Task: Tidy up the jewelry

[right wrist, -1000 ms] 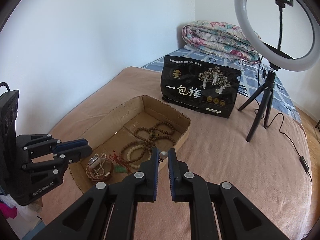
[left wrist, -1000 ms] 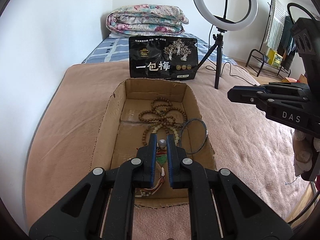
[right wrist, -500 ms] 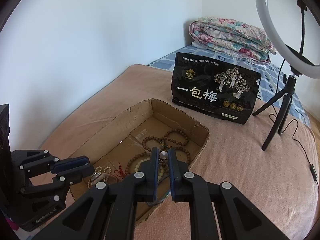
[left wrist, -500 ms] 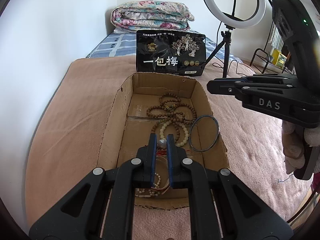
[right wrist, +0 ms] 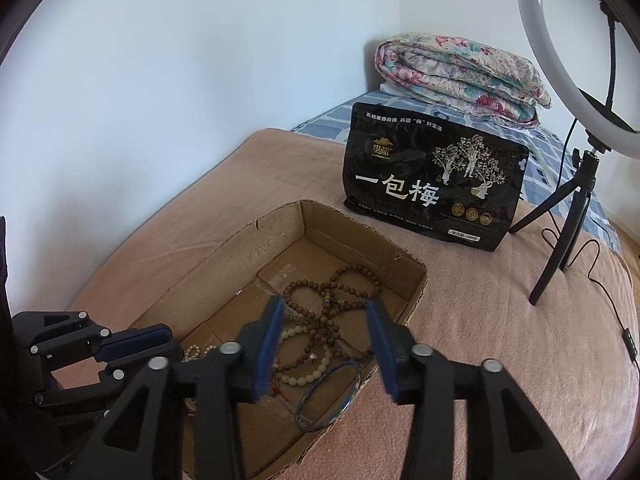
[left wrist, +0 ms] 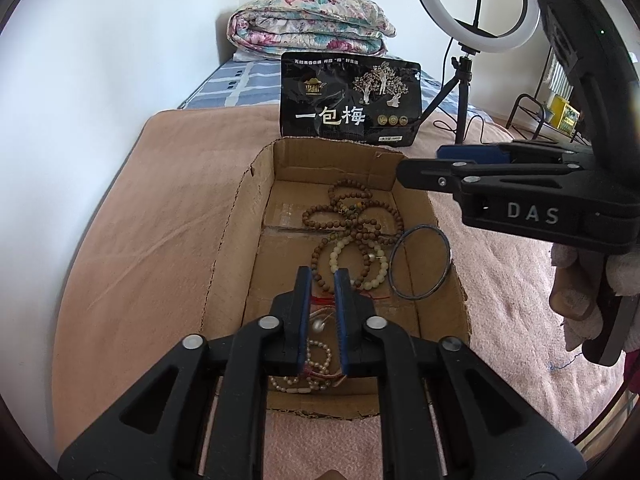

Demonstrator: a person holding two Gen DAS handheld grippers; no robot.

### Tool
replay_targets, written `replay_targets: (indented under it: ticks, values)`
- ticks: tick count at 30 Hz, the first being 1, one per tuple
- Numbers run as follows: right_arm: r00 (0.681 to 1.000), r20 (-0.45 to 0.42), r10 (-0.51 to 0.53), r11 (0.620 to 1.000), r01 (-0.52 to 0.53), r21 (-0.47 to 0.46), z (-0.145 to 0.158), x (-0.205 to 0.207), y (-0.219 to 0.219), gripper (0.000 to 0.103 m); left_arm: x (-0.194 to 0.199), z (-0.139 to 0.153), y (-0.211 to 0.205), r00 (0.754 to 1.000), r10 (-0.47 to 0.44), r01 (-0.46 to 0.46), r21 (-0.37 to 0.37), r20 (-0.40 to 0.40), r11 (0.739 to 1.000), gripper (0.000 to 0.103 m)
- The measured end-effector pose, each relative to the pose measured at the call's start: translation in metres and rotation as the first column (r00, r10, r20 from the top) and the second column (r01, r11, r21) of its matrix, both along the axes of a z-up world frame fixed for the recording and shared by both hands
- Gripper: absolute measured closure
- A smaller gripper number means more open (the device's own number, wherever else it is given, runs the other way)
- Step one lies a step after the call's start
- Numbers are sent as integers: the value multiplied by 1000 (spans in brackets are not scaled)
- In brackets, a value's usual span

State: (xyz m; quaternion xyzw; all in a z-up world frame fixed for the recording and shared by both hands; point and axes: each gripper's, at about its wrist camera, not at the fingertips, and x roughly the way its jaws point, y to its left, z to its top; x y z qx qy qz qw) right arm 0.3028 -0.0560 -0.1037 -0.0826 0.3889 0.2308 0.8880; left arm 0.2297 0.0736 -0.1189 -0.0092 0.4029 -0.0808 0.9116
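Note:
An open cardboard box [left wrist: 236, 240] on the bed holds jewelry: brown bead strands [left wrist: 352, 216], a pale bead bracelet [left wrist: 376, 268], a thin blue bangle [left wrist: 420, 264] and small pearl and red-cord pieces [left wrist: 316, 364]. My left gripper [left wrist: 322, 276] hovers over the box's near end, jaws close together with nothing between them; a small silver bead [left wrist: 319, 324] lies below. My right gripper [right wrist: 326, 308] is open and empty above the brown bead strands [right wrist: 332, 300] and the bangle [right wrist: 328, 396]. It shows at right in the left wrist view [left wrist: 476, 152].
A black snack bag [left wrist: 350, 100] stands behind the box. A ring light on a tripod [left wrist: 476, 4] stands at the back right, its cable trailing over the pink blanket [left wrist: 132, 220]. A folded floral quilt [left wrist: 308, 28] lies by the wall.
The right gripper has opened and let go of the small silver bead it held; it now sits over the box. The left gripper's bead has dropped into the box.

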Motion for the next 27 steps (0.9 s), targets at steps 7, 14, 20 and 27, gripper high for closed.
replay_targets:
  ticks: [7,14,20,27]
  values:
    - [999,15,-39,999,39,13,6,-2,-9,21,-4,-1,0,1000,20,-20,2,7,1000,47]
    - [997,20,-71,997,71,11,10,-8,-15,3,-9,4,0,999,40,-40,-2,18,999,36]
    - [995,29,-96,995,95,12,18,-17,-19,0,-14,9,0,999,44,-44,4,19,999,35]
    - [992,77,-100,995,101,-16,36,-38,-21,0,-28,24,2,997,66,-67,4,49,998,35]
